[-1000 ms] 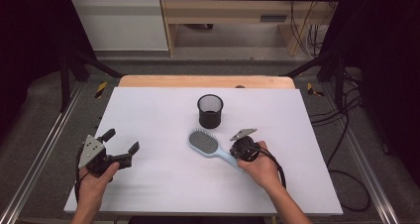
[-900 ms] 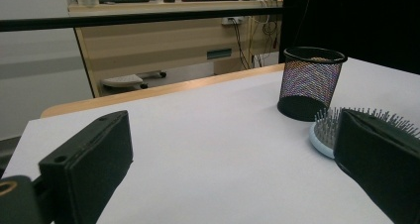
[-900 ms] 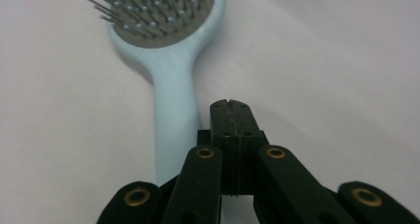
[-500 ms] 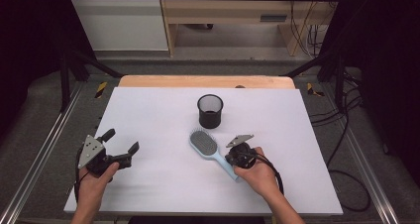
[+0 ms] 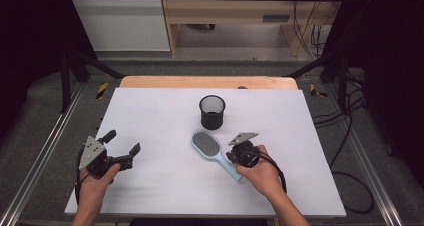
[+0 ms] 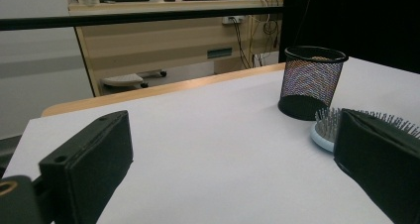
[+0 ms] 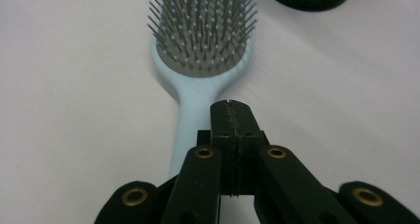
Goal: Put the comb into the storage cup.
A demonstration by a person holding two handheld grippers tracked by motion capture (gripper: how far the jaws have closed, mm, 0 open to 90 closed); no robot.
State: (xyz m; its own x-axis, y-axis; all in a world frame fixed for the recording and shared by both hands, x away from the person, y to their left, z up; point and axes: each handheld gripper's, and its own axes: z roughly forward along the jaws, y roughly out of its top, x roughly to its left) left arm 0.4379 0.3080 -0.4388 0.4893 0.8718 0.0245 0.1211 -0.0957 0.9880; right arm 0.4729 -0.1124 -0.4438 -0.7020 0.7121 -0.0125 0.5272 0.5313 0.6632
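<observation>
Black, on the left side of the white-topped counter [image 5: 165,121]: left gripper [image 5: 121,146], held low in the left hand [image 5: 95,183], fingers [image 6: 94,154] spread wide with nothing between them, bare counter showing through the gap in the left gripper view. Pointed toward the middle of the counter, well apart from everything else.

Further right, near the middle and toward the far edge: black wire-mesh cylindrical cup [image 5: 212,112], standing upright, open at the top. Seen beyond the right-hand finger in the left gripper view as well [image 6: 311,80].

Just in front of the cup, close but not touching: pale blue plastic paddle hairbrush [image 5: 207,145] with a grey bristle pad, lying flat on the counter, bristles up, head toward the cup, handle slanting down toward the near right.

Over that handle: right gripper [image 7: 232,107], held in the right hand [image 5: 262,173], fingers pressed together flat against each other, no gap between them and nothing clamped. Tips set above the neck of the brush, where handle meets head, with the handle running on underneath; contact with the handle not possible to tell.
</observation>
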